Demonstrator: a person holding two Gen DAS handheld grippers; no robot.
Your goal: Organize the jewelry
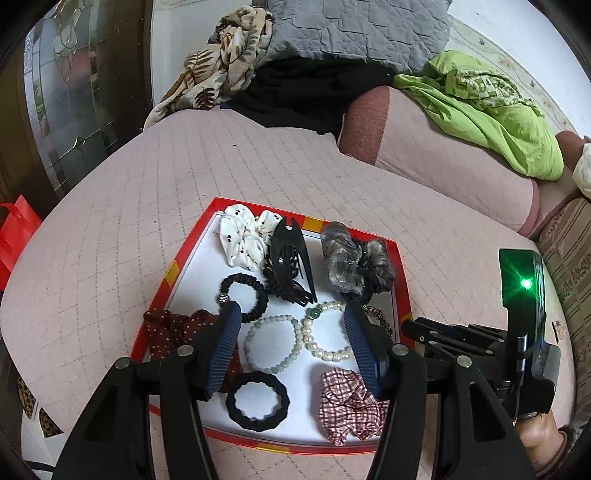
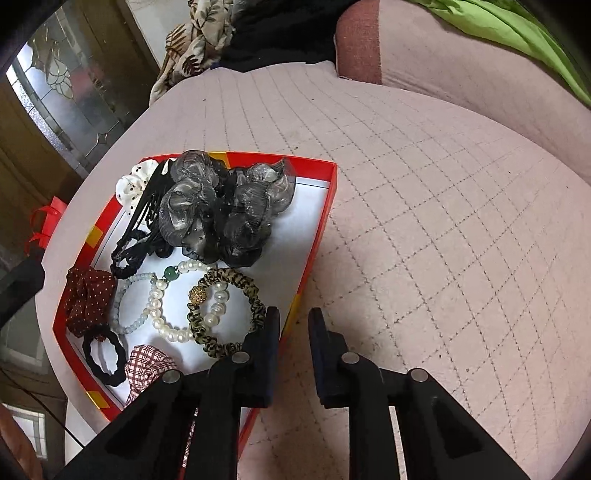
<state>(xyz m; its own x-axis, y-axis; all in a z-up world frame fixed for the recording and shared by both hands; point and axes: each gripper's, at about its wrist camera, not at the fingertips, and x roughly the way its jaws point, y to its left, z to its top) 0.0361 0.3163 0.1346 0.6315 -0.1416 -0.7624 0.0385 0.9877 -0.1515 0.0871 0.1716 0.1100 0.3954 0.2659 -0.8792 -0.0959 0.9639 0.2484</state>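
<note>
A red-rimmed tray with a white floor lies on the pink quilt. It holds a pearl bracelet, a pale bead bracelet, a leopard hair tie, a grey organza scrunchie, a black claw clip and several other hair ties and scrunchies. My left gripper hovers open above the two bracelets with nothing between its fingers. My right gripper stands at the tray's right rim, its jaws a narrow gap apart; the rim passes between them and the pads do not press on it.
The quilted pink cushion stretches right of the tray. Behind it lie a bolster, green cloth, a grey pillow and patterned fabric. A red bag and a glass door are at left.
</note>
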